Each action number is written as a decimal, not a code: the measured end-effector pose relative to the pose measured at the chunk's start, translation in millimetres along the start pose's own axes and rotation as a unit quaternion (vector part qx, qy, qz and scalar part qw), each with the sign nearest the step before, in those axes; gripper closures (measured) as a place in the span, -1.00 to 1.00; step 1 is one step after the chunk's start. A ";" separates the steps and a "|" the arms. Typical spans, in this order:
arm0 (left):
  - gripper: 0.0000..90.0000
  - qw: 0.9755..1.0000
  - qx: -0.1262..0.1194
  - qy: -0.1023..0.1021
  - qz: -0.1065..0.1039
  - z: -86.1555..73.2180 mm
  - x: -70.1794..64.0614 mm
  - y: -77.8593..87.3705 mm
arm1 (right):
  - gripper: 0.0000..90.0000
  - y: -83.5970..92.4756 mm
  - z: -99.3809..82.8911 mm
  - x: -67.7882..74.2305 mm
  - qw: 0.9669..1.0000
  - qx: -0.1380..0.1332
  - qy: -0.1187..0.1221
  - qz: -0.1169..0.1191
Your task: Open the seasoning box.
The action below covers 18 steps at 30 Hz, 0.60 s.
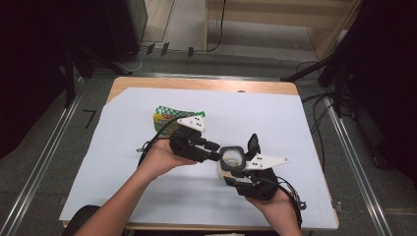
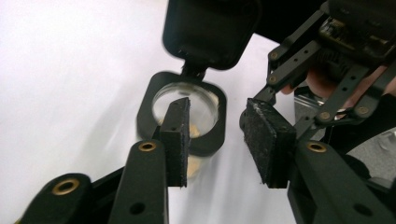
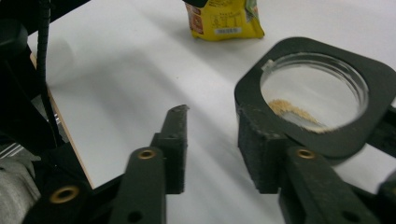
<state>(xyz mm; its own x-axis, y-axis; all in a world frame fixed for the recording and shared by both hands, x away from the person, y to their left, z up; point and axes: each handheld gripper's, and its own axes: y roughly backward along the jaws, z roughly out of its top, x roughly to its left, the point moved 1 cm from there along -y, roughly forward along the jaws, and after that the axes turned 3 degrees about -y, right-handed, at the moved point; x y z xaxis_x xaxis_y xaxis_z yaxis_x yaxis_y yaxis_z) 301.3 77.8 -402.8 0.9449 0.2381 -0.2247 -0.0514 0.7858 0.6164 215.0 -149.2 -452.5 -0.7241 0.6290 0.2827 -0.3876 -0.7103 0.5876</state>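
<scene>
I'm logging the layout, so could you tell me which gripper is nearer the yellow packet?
Left. The left gripper sits just in front of the yellow packet; the right gripper is farther off, beside the jar.

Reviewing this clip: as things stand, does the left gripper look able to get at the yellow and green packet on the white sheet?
Probably yes. The left gripper points toward the open jar with open, empty jaws, and the packet lies just beyond that hand on the white sheet, with nothing between. It would need to turn away from the jar.

white-covered wooden table, grey floor, dark surroundings
</scene>
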 end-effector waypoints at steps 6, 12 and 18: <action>0.21 1.000 0.002 0.029 0.007 -8.9 9.7 18.9 | 0.23 -9.7 7.8 4.4 1.000 0.003 0.011 0.008; 0.06 0.999 -0.008 0.033 0.015 -13.3 12.2 37.2 | 0.22 -19.7 18.2 12.0 1.000 0.002 0.027 0.010; 0.03 0.999 -0.004 0.033 0.020 -16.2 14.6 53.4 | 0.20 -31.8 30.1 16.5 0.999 -0.010 0.041 0.020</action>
<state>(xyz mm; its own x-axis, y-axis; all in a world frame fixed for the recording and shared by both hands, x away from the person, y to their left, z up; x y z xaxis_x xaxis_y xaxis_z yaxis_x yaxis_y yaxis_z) 307.2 132.5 -385.5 0.9188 0.3060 -0.2494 -0.0912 0.7792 0.6201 232.6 -106.8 -443.7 -0.7832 0.5730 0.2414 -0.3687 -0.7406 0.5618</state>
